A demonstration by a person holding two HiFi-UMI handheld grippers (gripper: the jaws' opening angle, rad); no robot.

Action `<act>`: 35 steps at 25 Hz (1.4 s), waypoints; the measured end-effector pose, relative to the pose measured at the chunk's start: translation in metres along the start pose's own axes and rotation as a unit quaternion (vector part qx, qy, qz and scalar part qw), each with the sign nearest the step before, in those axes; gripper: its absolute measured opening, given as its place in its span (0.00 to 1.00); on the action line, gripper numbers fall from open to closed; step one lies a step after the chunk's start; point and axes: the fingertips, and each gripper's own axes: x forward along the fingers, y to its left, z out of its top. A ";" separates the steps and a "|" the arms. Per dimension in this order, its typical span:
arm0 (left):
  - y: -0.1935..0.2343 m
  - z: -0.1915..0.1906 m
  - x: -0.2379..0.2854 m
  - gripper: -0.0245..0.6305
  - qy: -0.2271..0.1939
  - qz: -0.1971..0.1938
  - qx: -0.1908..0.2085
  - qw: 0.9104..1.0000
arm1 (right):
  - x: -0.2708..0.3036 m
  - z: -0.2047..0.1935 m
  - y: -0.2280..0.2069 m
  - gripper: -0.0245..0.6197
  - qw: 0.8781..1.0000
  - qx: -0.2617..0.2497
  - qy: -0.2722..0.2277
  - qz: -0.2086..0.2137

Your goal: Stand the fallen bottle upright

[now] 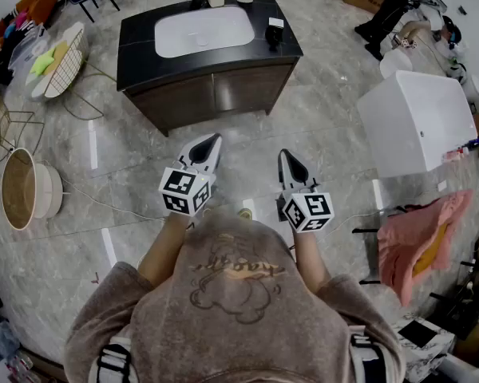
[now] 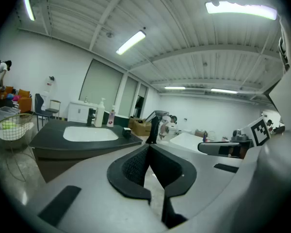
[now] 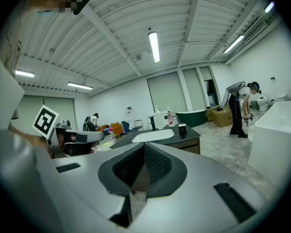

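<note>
The grey stone-look floor shines. Upper centre, the countertop is satin black, the basin glossy white, the doors wood-grained. The left gripper has matt, dimpled black pads.

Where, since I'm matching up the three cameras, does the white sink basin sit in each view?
Head view: sink basin at top centre, left of middle.
Left gripper view: sink basin at left, mid-height.
Right gripper view: sink basin near centre.
Shared landmark: the small black container on the counter corner beside it.
</note>
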 end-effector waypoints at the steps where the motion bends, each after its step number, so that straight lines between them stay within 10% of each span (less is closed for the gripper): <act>1: -0.002 0.001 0.001 0.07 0.001 -0.001 0.001 1.000 | -0.001 0.001 0.000 0.03 1.000 0.001 0.000 0.001; 20: -0.053 -0.004 0.030 0.07 -0.010 0.013 0.006 1.000 | -0.039 -0.015 -0.052 0.04 1.000 0.019 -0.003 0.010; 35: -0.004 0.022 0.127 0.07 -0.019 0.014 -0.004 1.000 | 0.045 -0.002 -0.112 0.04 1.000 0.020 0.006 0.019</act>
